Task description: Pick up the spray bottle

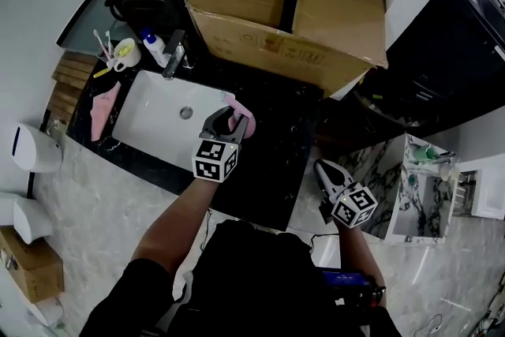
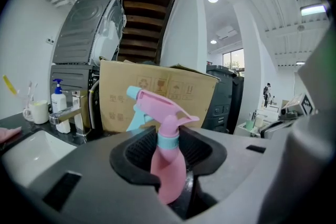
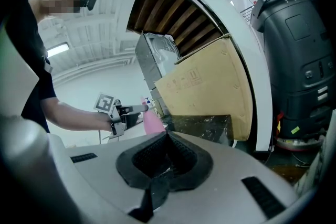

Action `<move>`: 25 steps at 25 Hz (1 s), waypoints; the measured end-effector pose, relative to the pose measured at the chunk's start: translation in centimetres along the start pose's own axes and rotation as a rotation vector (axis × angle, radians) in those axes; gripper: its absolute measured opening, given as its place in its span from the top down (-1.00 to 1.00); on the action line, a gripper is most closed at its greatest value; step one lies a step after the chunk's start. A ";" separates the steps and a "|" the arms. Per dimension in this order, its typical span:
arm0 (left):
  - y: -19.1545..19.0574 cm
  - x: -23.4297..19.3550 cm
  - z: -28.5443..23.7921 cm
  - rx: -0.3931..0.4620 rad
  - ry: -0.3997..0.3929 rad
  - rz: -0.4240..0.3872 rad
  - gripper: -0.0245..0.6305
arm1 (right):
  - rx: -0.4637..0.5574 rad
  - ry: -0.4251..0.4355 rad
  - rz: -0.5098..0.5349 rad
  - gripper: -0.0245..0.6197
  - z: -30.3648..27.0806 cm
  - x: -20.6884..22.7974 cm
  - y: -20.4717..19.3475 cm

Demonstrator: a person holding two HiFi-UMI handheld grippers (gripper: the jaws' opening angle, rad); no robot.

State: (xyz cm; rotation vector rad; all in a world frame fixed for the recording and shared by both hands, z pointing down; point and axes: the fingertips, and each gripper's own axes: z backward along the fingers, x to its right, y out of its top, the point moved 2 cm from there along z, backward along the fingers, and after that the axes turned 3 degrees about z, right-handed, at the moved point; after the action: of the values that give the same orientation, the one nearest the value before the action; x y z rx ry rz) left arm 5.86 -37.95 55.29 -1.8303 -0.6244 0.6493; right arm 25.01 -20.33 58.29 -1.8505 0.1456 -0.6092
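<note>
Left tool straddles the pink spray bottle, upright on the black worktop just right of the sink, jaws fairly wide, not visibly clamped; right tool closed, empty; lifting now risks slipping off the tapered body or tipping it.

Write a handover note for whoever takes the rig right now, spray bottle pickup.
Left gripper: jaws either side of the pink spray bottle, close against its body; can't tell whether they press.
Right gripper: shut, empty, off the counter's right side.
Bottle: upright, at the black counter by the right edge of the sink.
Done: left gripper brought round the bottle.
Left: confirm the grip, then lift.
</note>
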 end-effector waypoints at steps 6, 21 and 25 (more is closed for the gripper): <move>0.1 0.4 0.2 -0.003 -0.001 -0.022 0.52 | 0.001 -0.009 -0.008 0.84 0.0 0.5 -0.2; 0.6 1.8 2.5 0.023 0.004 -0.004 0.53 | 0.012 0.041 -0.001 0.84 -0.4 0.4 0.4; 0.4 2.1 4.0 0.022 0.024 0.000 0.53 | 0.016 0.067 -0.003 0.84 -0.5 0.0 0.3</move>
State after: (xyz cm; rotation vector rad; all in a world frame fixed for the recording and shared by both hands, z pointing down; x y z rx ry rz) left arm 4.66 -33.95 53.38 -1.8146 -0.5993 0.6310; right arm 24.84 -20.92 58.12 -1.8157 0.1817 -0.6729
